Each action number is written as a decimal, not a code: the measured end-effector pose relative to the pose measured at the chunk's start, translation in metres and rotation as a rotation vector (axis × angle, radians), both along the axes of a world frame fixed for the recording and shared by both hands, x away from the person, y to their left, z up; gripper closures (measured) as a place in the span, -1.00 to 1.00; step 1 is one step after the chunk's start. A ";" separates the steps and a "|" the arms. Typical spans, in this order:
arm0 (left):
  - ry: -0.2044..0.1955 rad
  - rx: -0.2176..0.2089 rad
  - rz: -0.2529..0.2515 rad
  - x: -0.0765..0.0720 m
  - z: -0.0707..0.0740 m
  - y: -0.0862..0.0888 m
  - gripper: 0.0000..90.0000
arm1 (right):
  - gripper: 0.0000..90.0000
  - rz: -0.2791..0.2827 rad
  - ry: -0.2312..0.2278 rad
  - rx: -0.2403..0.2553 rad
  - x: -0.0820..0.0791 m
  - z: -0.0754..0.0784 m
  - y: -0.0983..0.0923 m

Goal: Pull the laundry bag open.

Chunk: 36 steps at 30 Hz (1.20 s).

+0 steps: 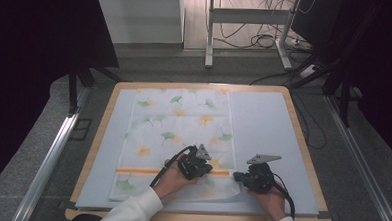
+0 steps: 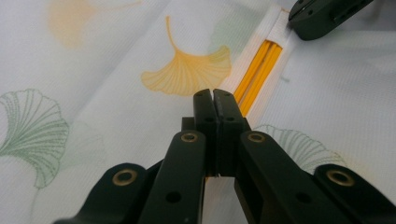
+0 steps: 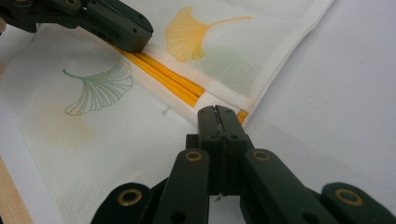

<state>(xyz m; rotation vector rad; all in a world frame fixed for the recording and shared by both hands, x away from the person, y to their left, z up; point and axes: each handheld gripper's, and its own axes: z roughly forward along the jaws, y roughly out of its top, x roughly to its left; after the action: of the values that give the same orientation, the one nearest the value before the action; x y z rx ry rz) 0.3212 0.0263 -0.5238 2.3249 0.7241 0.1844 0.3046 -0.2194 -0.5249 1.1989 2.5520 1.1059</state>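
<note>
High view: a white cloth (image 1: 175, 134) printed with green and orange ginkgo leaves lies flat on a pale blue-grey mat (image 1: 268, 133) that covers a wooden table (image 1: 303, 140). The cloth occupies the left and middle of the mat, and an orange stripe (image 1: 136, 171) crosses it near the person's edge. The left gripper (image 1: 207, 169) sits over the near right part of the cloth, above the stripe. The right gripper (image 1: 237, 177) sits just beside it, at the cloth's right edge near the near right corner. The two grippers are close together but apart. Left gripper view: the black jaws are pressed together with no fabric between them, their tips (image 2: 214, 95) over the cloth just beside the orange stripe (image 2: 259, 70); whether they touch the fabric cannot be told. Right gripper view: the jaws are likewise pressed together with nothing between them, tips (image 3: 217, 111) at the cloth's edge (image 3: 275, 70) where the stripe (image 3: 163, 74) ends; contact with the fabric cannot be told. The left gripper (image 3: 126, 35) shows farther along that stripe.
</note>
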 end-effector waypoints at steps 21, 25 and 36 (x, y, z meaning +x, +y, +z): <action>0.028 -0.010 0.030 -0.001 0.000 0.018 1.00 | 0.99 0.002 -0.001 -0.001 0.000 0.000 0.000; 0.030 -0.008 0.038 -0.002 0.000 0.021 1.00 | 0.99 0.002 -0.002 -0.001 0.000 0.000 0.000; 0.042 -0.006 0.054 -0.003 0.000 0.032 1.00 | 0.99 0.002 -0.002 -0.001 0.000 0.000 0.000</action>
<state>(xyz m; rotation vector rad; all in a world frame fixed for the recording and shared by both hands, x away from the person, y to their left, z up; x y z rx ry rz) 0.3180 0.0584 -0.5241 2.3110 0.8077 0.1576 0.3044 -0.2195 -0.5249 1.1949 2.5520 1.1058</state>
